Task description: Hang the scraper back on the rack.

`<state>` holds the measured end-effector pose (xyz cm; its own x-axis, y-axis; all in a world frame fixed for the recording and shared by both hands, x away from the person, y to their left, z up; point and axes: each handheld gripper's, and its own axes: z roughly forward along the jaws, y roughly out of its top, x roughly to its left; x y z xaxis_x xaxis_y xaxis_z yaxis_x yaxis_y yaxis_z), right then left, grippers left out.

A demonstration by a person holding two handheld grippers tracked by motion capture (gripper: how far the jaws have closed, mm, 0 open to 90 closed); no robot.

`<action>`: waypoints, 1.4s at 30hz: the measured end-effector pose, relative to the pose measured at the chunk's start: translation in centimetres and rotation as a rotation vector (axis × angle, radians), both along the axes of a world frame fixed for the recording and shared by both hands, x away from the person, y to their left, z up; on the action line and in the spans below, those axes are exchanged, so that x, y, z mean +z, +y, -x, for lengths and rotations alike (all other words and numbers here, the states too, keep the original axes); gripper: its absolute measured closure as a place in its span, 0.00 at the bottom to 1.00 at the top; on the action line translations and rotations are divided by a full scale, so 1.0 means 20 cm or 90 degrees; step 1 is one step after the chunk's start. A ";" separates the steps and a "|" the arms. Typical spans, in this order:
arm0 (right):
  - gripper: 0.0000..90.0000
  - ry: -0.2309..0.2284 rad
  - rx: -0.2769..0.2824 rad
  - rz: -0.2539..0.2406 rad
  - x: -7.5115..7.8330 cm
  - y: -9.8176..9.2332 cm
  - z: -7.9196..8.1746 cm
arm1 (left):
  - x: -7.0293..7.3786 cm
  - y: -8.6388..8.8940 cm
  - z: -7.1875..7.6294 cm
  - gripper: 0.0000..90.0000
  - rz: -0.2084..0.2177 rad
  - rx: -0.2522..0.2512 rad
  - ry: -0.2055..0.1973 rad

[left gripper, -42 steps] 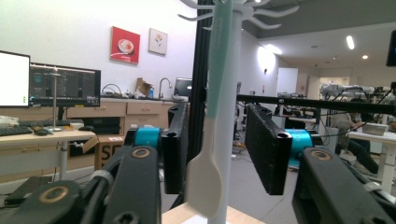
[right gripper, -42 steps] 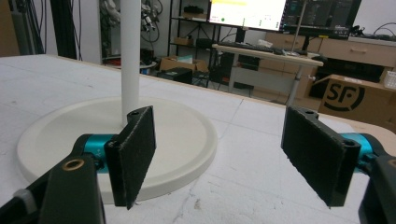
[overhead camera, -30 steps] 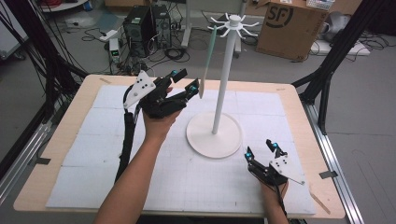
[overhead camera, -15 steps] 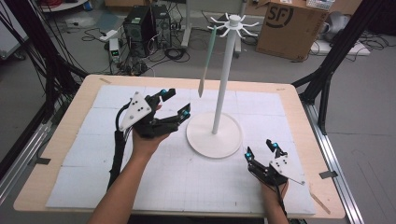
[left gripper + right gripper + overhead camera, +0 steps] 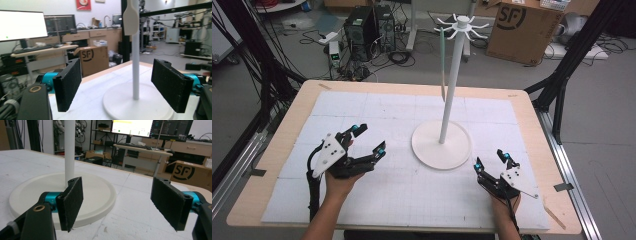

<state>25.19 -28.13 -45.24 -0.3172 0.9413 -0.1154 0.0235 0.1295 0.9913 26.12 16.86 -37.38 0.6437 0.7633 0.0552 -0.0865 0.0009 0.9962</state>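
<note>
With the spatula (image 5: 442,62) hanging from the rack (image 5: 441,145) at mid-counter (image 5: 272,200), your left gripper (image 5: 368,140), jaws just spread and empty, and open right gripper (image 5: 491,161) flank the base, where a careless swing could topple it.

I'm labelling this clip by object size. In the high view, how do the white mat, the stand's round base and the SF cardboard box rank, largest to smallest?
1. White mat, by far.
2 and 3. Round base and cardboard box: unsure, since they look alike and the box stands farther off, partly cropped.
</note>
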 end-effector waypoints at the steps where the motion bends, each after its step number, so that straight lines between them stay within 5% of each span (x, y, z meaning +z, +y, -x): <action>1: 0.29 0.000 0.000 0.000 0.00 0.00 0.00 | -0.02 0.02 0.00 0.28 0.001 0.009 0.009; 6: 0.29 0.000 0.000 0.000 0.00 0.00 0.00 | -0.13 0.10 0.01 0.28 0.003 0.046 0.059; 10: 0.28 -0.001 -0.001 -0.002 0.00 0.00 0.00 | -0.20 0.14 0.02 0.28 0.017 0.072 0.067; 18: 0.28 0.000 -0.001 -0.005 0.00 0.00 0.00 | -0.29 0.16 0.01 0.29 -0.061 0.111 0.074; 22: 0.28 0.002 -0.001 -0.006 0.00 0.00 0.00 | -0.35 0.19 0.01 0.29 -0.066 0.124 0.101; 29: 0.28 0.000 -0.001 -0.005 0.00 0.00 0.00 | -0.37 0.22 0.01 0.31 -0.025 0.126 0.108; 34: 0.28 -0.003 -0.002 -0.001 0.00 0.00 0.00 | -0.38 0.20 0.00 0.30 -0.044 0.123 0.105; 42: 0.28 -0.002 0.000 0.000 0.00 0.00 0.01 | -0.38 0.21 0.00 0.29 -0.037 0.118 0.112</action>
